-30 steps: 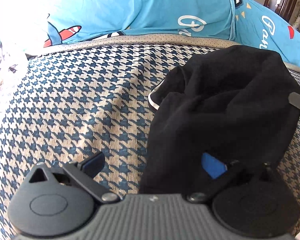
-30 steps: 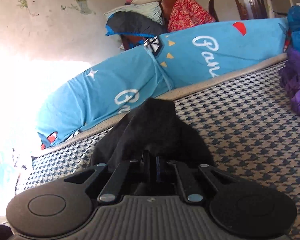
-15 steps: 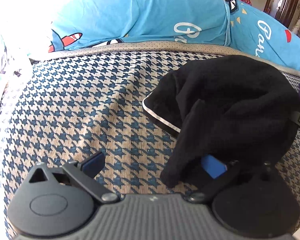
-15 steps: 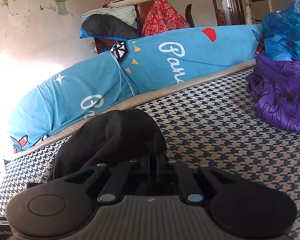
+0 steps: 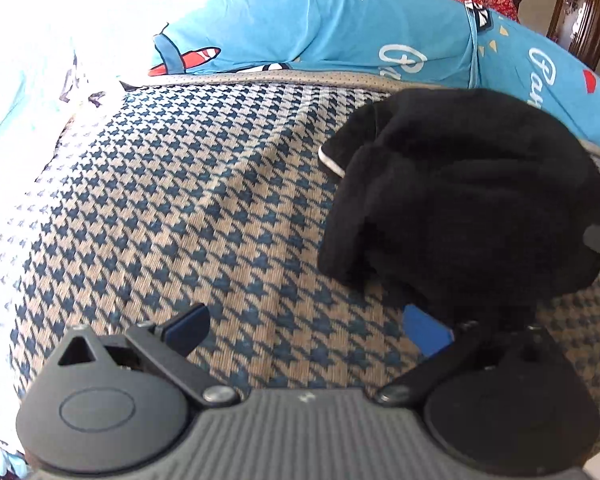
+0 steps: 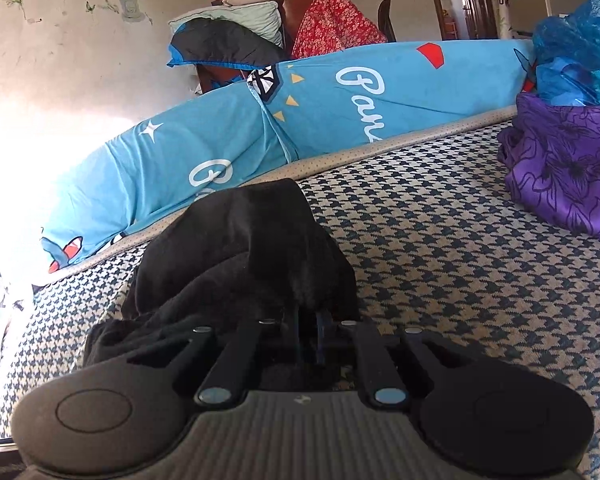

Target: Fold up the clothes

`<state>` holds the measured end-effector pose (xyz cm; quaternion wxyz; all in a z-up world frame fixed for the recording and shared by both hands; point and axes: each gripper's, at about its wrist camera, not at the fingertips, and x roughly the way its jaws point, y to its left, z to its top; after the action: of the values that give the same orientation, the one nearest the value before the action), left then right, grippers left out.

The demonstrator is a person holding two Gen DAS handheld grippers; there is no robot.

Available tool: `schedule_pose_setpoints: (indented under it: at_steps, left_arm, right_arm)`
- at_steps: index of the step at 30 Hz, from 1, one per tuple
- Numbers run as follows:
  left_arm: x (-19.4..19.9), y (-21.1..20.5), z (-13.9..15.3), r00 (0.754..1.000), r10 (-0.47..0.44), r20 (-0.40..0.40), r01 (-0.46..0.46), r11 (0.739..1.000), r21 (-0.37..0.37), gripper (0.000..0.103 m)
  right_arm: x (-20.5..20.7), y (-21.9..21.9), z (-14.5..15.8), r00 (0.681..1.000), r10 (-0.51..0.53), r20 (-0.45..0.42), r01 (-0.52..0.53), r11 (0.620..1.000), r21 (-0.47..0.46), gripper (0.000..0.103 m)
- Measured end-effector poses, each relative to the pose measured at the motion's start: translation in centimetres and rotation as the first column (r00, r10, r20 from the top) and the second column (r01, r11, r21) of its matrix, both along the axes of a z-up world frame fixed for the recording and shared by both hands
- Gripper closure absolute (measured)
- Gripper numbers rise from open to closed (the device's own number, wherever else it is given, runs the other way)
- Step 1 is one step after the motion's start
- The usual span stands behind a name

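In the left wrist view, the left hand-held gripper (image 5: 306, 330) fills the bottom of the frame with its jaws wide apart and nothing between them; only houndstooth bed cover (image 5: 172, 200) lies in the gap. Its right blue pad sits just under the lower edge of the black garment (image 5: 468, 196), which lies bunched in a mound at the right of the frame, a thin white trim showing on its left side. Along the top runs a blue printed quilt (image 5: 340, 32).

In the right wrist view, the right hand-held gripper (image 6: 308, 332) sits at bottom centre, its jaws nearly together and just beginning to part, with a fold of the black garment (image 6: 240, 248) between them. The garment rises in a hump at centre left. At the right edge lies a purple flowered cloth (image 6: 564, 176) with a blue plastic bag (image 6: 580, 52) above it.
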<state>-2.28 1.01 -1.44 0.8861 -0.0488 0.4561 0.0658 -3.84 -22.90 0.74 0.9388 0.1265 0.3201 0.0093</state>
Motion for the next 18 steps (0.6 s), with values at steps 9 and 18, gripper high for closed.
schedule_pose_setpoints:
  at_steps: [9,18]
  left_arm:
    - [-0.4,0.0,-1.3,1.0,-0.016,0.025,0.016,1.0,0.005,0.0]
    - [1.7,0.1,2.3,1.0,-0.009,-0.003,0.008,0.993,-0.118,0.0]
  right_arm:
    - [-1.1,-1.7,-0.3,1.0,-0.006,0.001,0.006,0.997,0.075,0.092]
    - [-1.3,-2.4,-0.8,0.999,0.001,-0.041,0.004,0.994,0.111,0.075]
